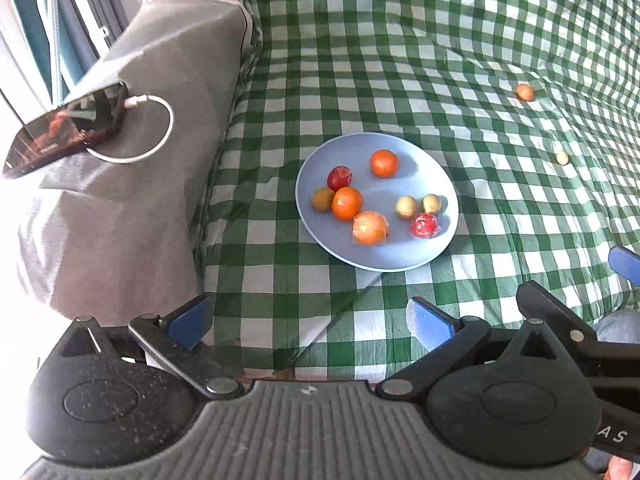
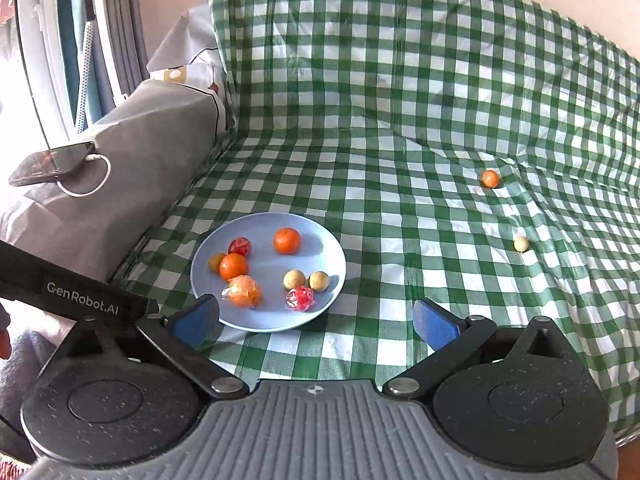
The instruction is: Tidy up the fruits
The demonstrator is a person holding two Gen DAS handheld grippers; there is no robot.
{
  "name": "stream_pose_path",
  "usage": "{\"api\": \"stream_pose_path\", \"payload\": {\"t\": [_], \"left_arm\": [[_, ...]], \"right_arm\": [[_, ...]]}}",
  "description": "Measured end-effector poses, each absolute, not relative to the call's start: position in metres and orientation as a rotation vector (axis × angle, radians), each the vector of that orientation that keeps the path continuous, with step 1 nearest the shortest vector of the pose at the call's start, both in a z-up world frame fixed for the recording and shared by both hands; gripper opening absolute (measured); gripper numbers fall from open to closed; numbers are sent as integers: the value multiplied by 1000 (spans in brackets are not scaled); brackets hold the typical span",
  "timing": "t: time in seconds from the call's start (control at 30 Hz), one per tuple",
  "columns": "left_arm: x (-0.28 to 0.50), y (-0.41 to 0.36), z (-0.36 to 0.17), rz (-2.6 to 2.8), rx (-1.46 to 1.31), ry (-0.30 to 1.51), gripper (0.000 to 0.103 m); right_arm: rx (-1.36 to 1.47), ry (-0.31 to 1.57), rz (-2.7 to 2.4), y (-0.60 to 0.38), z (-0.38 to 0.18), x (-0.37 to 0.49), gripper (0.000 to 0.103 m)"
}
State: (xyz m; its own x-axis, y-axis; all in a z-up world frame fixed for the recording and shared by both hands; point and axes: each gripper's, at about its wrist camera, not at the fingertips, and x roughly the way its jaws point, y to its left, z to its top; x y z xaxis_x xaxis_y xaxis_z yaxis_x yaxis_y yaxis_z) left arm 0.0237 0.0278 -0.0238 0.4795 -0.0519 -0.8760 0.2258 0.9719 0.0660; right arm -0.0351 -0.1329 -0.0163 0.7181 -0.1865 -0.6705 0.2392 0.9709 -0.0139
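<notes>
Eight fruits lie on the plate point(image 2: 334, 258): three oranges, one darker orange fruit, two red fruits and two pale round ones. One orange point(image 2: 287, 241) sits alone toward the far side of the plate. A second orange point(image 2: 233, 267) touches the darker fruit point(image 2: 216, 262) at the left, with a red fruit point(image 2: 239, 246) just behind them. A wrapped orange point(image 2: 242, 296) and a wrapped red fruit point(image 2: 299, 298) lie at the near rim. The two pale fruits point(image 2: 306, 280) rest side by side between them.

Two fruits lie off the plate on the checked cloth point(image 2: 400, 160), well apart to the right: a small orange point(image 2: 490, 178) farther back and a pale ball point(image 2: 521, 244) nearer.

Left gripper point(image 1: 312, 322): spread wide, holding nothing, positioned short of the plate's near edge. Right gripper point(image 2: 316, 322): spread wide, holding nothing, its left finger point(image 2: 196, 324) just beside the plate's near rim.

A phone point(image 1: 64, 132) with a white cable point(image 1: 160, 128) rests on the grey armrest point(image 1: 160, 72) at the left.
</notes>
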Motion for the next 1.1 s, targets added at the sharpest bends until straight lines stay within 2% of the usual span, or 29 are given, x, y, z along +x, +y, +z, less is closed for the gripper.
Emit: {"api": "stream_pose_path", "payload": {"t": [0.47,1.1], "left_arm": [[0,24,-5,-166,195,1009,103],[3,28,-7,-165,200,1018,103]], "right_arm": [[89,675,-236,-126,-4,-62,102],[97,678,-230,-129,-4,-62,102]]}}
